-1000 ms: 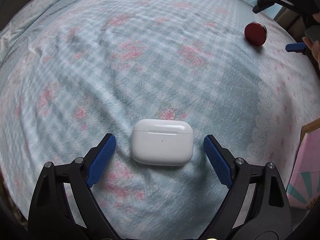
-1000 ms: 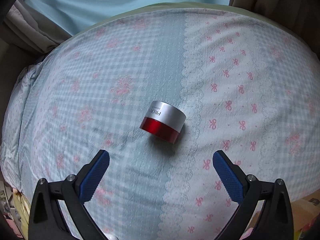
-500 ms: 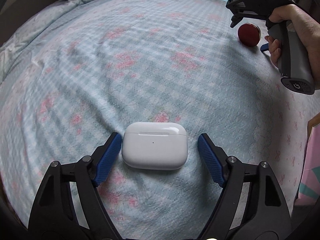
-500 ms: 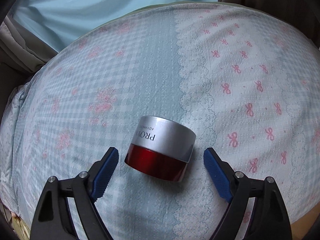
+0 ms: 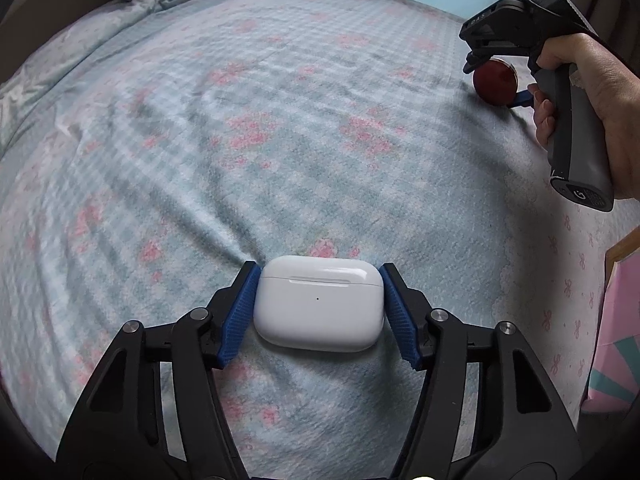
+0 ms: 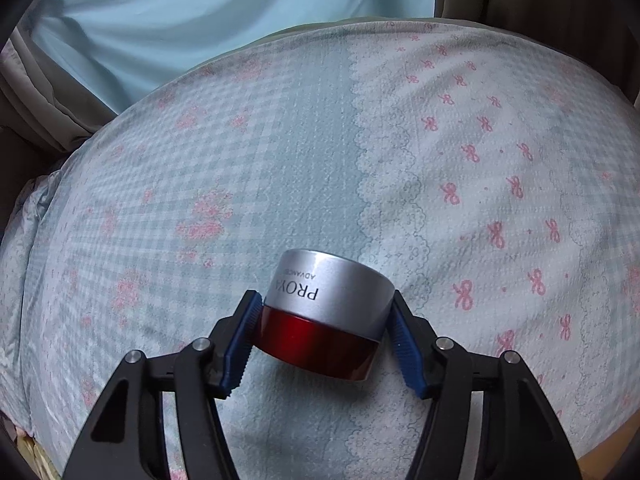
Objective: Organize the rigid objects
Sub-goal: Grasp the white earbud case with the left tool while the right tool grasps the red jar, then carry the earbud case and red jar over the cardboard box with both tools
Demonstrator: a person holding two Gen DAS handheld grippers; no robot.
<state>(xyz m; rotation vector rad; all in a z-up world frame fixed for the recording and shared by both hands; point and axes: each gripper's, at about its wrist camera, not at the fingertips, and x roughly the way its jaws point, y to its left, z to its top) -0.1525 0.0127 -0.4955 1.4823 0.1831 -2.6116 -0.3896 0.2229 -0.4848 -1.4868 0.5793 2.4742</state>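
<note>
Both grippers' jaws clamped, level

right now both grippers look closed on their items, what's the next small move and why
Probably lift both straight up a little. The left gripper has its blue pads against both sides of the white earbud case, and the right gripper clamps the silver-and-red jar likewise. Both items appear to rest on the bedspread, so clearing the soft fabric comes before carrying.

Soft, dim daylight is spreading evenly over the bedspread (image 5: 280,140), faint glare is streaking the white earbud case (image 5: 318,304) and the silver jar lid (image 6: 332,292), shadows are pooling near both, and fisheye bending is darkening every edge.
</note>
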